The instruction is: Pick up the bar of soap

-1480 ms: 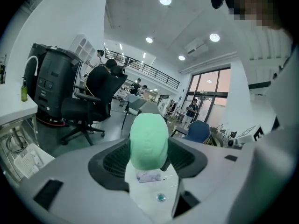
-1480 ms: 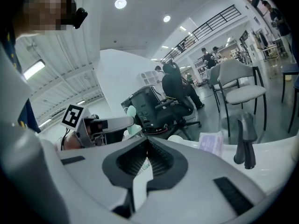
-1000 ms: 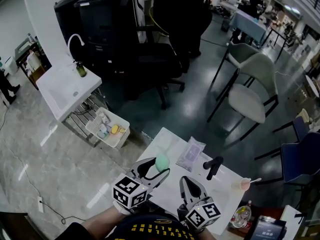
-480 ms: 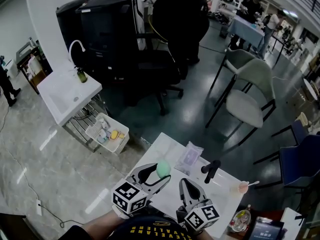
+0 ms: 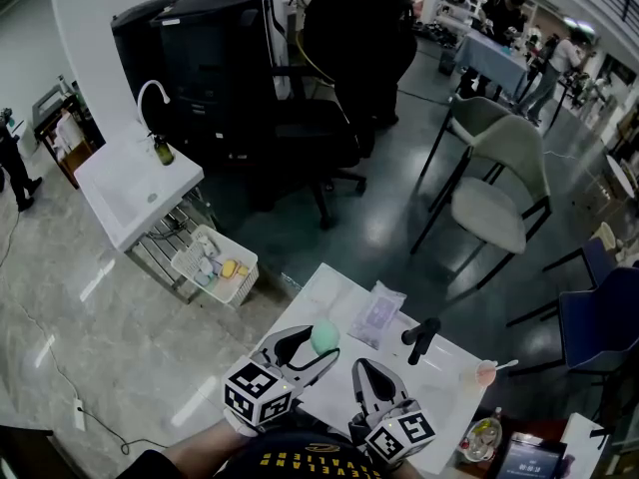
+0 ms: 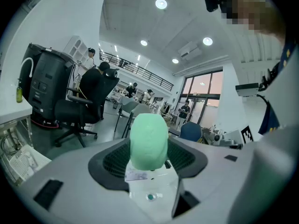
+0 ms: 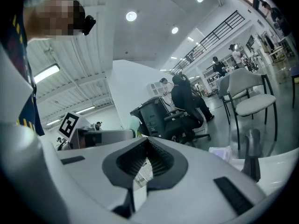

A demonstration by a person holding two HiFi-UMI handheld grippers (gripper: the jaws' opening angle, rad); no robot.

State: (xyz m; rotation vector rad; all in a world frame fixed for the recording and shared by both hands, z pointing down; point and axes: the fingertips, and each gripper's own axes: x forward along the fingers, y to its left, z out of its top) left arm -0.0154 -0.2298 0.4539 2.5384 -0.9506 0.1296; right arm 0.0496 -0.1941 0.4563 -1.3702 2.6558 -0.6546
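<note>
1. Big open workspace with a shiny dark floor. A black office chair (image 5: 300,133) and a white sink (image 5: 125,183) sit way out past the jaws, and a white desk (image 5: 337,292) is right under both tools.
2. The bar of soap (image 6: 148,141) is the pale green lump between the jaws of the left hand-held gripper (image 5: 318,347), poking up past the tips.
3. Left jaws are only as far apart as the soap is thick, with the pads pressed on both sides of it. Its own view shows the room behind and no desk, so I'd guess the bar is off the surface and the pick is basically done.
4. The right hand-held gripper (image 7: 147,146) sits just to the right of the left one, jaws closed tip to tip with nothing in them.
5. Doing this bit well, imo: soap is slick and rounded, and the grip looks low on the bar. So hold a steady squeeze, don't clamp harder (it could squirt out), lift straight and hold the jaws level.
6. Ahead of the right one are a clear packet (image 5: 377,315) and a black handle-like thing (image 5: 421,335). Both are well apart from the soap, so nothing to snag.
</note>
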